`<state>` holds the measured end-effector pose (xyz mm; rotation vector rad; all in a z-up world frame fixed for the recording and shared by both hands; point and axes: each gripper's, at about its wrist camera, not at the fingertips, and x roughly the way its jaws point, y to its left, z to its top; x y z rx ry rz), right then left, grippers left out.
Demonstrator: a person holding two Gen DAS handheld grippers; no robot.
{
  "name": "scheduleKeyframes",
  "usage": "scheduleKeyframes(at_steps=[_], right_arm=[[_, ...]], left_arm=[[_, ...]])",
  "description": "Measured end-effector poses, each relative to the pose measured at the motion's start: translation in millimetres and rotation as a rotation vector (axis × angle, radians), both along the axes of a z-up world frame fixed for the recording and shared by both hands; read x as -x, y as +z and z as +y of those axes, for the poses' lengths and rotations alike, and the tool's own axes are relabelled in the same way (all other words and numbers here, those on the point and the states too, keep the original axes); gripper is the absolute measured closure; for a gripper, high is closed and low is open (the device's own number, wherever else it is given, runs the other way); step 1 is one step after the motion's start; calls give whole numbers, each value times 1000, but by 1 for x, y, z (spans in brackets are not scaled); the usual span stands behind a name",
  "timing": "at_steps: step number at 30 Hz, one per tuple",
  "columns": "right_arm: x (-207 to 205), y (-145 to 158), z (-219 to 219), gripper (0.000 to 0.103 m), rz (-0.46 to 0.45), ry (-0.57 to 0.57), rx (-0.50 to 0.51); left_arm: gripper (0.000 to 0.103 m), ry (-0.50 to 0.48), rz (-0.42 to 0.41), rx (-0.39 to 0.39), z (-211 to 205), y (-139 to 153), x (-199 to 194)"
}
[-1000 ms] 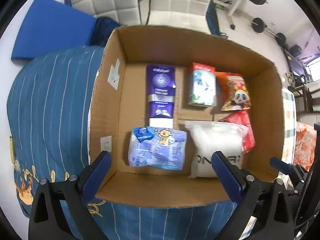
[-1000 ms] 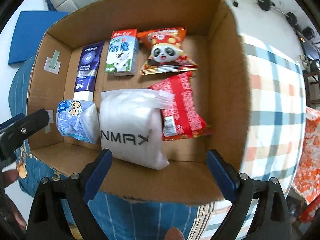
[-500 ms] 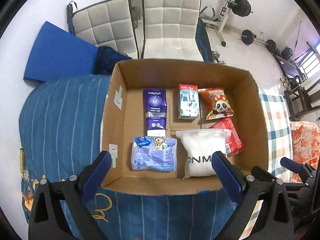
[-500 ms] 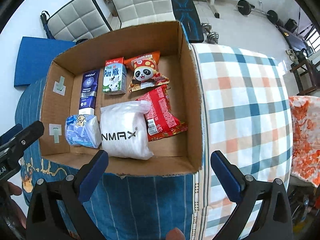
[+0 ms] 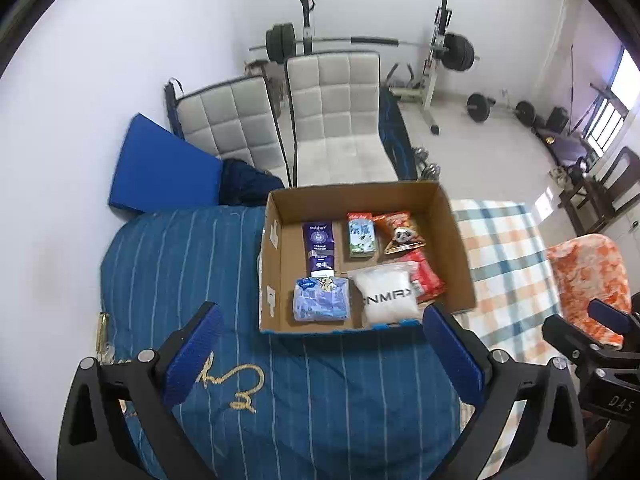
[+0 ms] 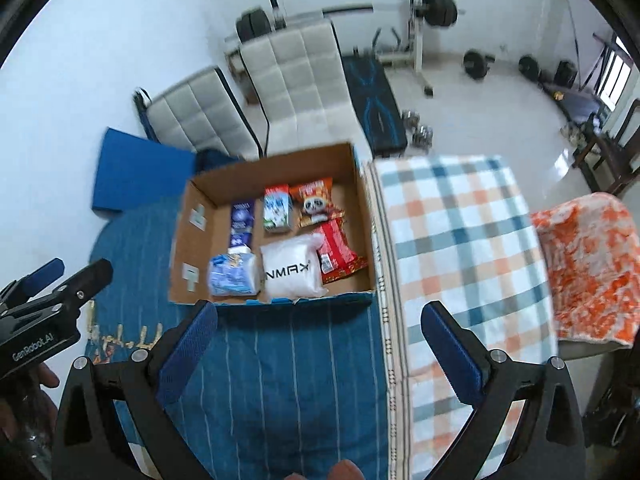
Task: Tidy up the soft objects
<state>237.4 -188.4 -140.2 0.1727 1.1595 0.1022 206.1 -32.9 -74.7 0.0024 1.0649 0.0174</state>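
Note:
An open cardboard box [image 5: 456, 240] [image 6: 366, 216] sits on the bed. Inside lie a blue tissue pack [image 5: 320, 300] [image 6: 234, 276], a white NMAX pouch [image 5: 386, 300] [image 6: 292, 270], a purple toothpaste box [image 5: 318, 246] [image 6: 241, 222], a milk carton [image 5: 361, 236] [image 6: 276, 210], a panda snack bag [image 5: 400, 232] [image 6: 316, 204] and a red snack bag [image 5: 428, 278] [image 6: 338, 256]. My left gripper [image 5: 320, 356] and right gripper [image 6: 318, 354] are both open and empty, held high above the bed, short of the box's near wall.
A blue striped bedcover [image 5: 180, 264] [image 6: 280, 380] lies under the box. A plaid blanket [image 6: 452, 240] and an orange patterned cloth [image 6: 588, 264] lie to the right. Two padded chairs [image 5: 336, 120] and weight equipment [image 5: 452, 56] stand behind the bed.
Both grippers have pulled up and back from the box, so it looks much smaller and the room shows. Both stayed open and empty. The box contents have not moved.

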Motion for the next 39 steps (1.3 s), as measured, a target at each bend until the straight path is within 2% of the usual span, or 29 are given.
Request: scheduleKeyframes(at_steps=[3,8,14,22,30,39], right_arm=[[33,39,-7,0,-59,-10,13],[74,79,-14,0,-104,-8,22],[109,112,-9,0,-127,20,37],[125,123,1,0,-135,61,59],[103,129,1,0,-178,25,124],[90,144,0,0,-233,-7,169]], left_arm=[[1,3,-34,11,-1,25,19],[1,19,-92,27,-2,63,52],[1,21,-106,39,-2,82,82],[1,39,-118,33,-1,88,102],[1,70,-117,9,4,86,92],[1,88,-166,5,9,97,79]])
